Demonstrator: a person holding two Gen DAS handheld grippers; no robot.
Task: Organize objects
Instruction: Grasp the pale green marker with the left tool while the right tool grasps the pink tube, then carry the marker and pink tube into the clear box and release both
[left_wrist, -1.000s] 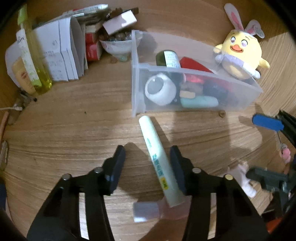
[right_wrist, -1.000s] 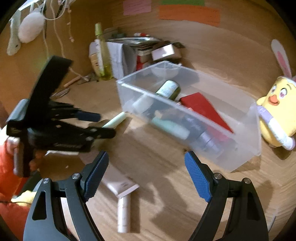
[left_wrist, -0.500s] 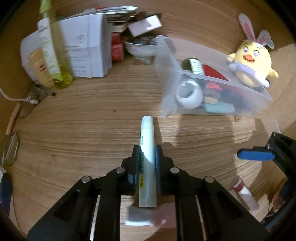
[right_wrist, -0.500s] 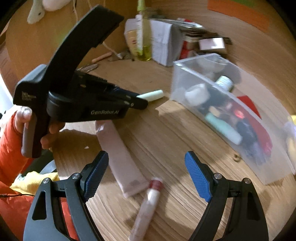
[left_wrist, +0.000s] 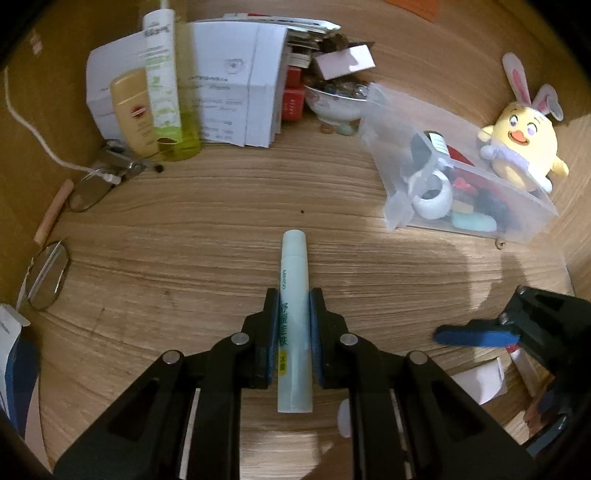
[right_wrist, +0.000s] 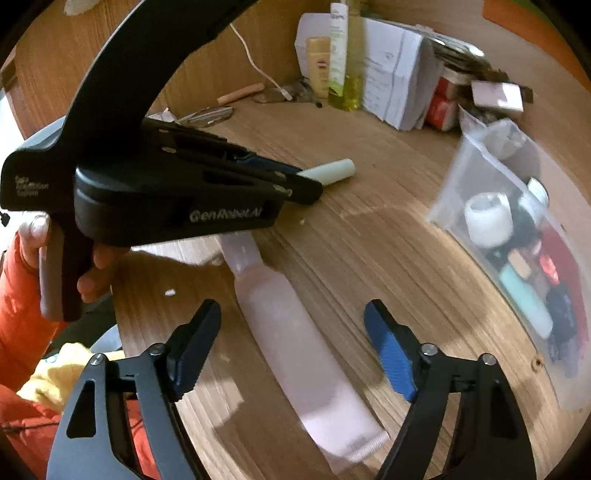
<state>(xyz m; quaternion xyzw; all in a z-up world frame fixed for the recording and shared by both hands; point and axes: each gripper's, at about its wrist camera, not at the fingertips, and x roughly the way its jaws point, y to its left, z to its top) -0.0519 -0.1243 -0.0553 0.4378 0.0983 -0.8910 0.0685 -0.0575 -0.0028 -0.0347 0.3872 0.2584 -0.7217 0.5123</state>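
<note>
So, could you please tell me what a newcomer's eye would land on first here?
Probably the pale green tube clamped in the left tool, front and centre above the wooden table. Next, the yellow bunny-eared plush at far right behind the clear bin, and the pink tube lying between the right tool's closing jaws.

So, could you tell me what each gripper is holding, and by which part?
The left gripper clamps the pale green tube around its lower body. The right gripper holds nothing; its closing jaws straddle the pink tube.
</note>
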